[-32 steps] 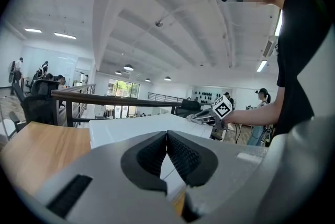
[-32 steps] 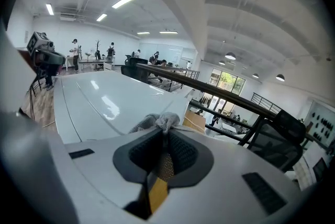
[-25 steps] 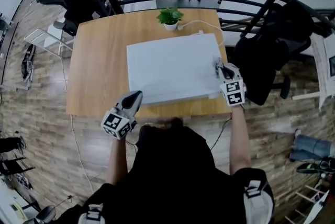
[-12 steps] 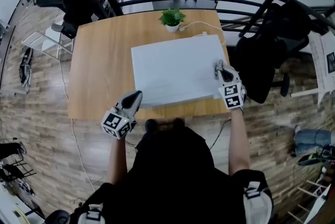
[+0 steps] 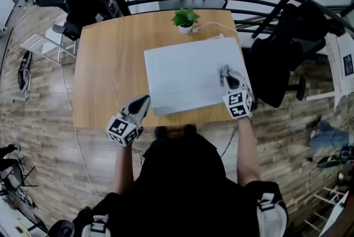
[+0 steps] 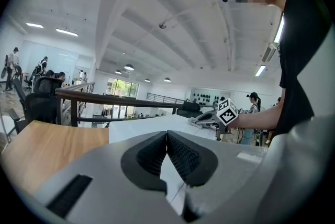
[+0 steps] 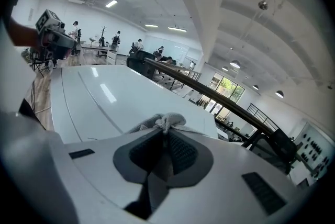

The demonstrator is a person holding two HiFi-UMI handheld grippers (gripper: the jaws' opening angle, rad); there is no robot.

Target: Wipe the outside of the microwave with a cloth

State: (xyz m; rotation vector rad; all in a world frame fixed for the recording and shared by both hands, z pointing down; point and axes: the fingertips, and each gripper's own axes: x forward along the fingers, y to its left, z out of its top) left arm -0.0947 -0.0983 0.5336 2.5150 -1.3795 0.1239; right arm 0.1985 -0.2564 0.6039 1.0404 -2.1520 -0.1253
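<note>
Right hand-held gripper (image 5: 228,78), clamped on the cloth (image 7: 165,122), has slid inward from the microwave (image 5: 182,70) edge, top panel beneath it; wiping likely underway; left hand-held gripper (image 5: 141,104) idle, jaws together, empty.

cloth (image 7: 166,122): mostly hiding between right tongs (image 7: 165,135) | microwave (image 5: 185,75): tongs covering near-right corner | tabletop (image 5: 105,75): person's head (image 5: 174,132) covering near edge

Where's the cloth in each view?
Head view: cloth on the microwave top's right side, at the right claw tip.
Left gripper view: small, centre-right, at the far claw's tip.
Right gripper view: centre, pinched in that claw.
Shared landmark: the white microwave top.
</note>
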